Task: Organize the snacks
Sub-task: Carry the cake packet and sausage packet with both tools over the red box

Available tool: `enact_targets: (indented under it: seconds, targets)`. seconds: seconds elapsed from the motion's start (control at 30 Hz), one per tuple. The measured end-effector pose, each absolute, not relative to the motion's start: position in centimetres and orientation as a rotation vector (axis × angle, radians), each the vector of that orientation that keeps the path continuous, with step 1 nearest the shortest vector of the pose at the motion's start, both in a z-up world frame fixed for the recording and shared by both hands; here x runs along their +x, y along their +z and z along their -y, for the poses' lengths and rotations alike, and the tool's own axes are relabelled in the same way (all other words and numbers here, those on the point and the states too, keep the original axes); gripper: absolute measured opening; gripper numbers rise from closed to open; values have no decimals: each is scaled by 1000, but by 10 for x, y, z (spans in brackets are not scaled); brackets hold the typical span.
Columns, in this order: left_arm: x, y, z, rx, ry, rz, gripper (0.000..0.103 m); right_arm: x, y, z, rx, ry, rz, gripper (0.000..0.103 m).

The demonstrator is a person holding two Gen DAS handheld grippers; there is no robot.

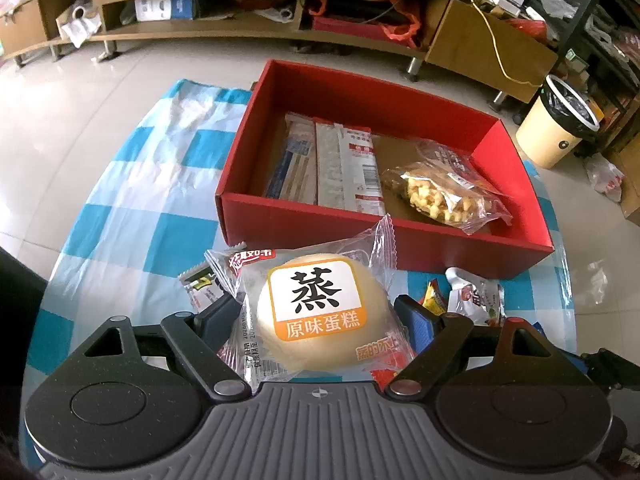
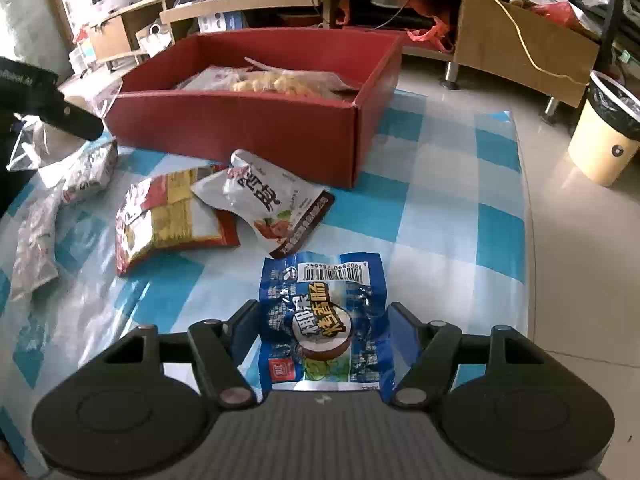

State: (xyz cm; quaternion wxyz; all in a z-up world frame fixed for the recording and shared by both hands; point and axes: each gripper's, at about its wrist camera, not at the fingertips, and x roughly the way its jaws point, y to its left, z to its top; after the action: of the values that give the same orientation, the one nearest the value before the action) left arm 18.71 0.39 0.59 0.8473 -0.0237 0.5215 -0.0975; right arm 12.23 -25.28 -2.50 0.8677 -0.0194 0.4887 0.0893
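Observation:
My left gripper (image 1: 318, 308) is shut on a clear-wrapped steamed cake (image 1: 320, 316) with an orange and white label, held just in front of the red box (image 1: 384, 240). The box holds two flat packets (image 1: 332, 164) and a bag of yellow puffed snacks (image 1: 444, 192). My right gripper (image 2: 322, 316) has its fingers on both sides of a blue sausage packet (image 2: 324, 320) and is closed on it, low over the checked cloth. The red box (image 2: 240, 128) stands beyond it, to the left.
A white pouch (image 2: 268, 204), a red and yellow packet (image 2: 172, 216) and clear bags (image 2: 36, 240) lie on the blue checked cloth (image 2: 460, 184). The left gripper's dark body (image 2: 48, 100) is at far left. A bin (image 2: 604, 136) stands on the floor, right. A wooden shelf unit (image 1: 240, 0) runs behind.

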Motion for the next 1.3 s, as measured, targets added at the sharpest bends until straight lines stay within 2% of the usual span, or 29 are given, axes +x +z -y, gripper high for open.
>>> enact_targets:
  seconds: [0.7, 1.3]
  targets:
    - [198, 24, 8, -69, -229, -1039, 88, 151, 38, 253, 123, 232, -787, 68]
    - [258, 18, 42, -1, -169, -992, 88, 252, 32, 242, 148, 230, -750, 68]
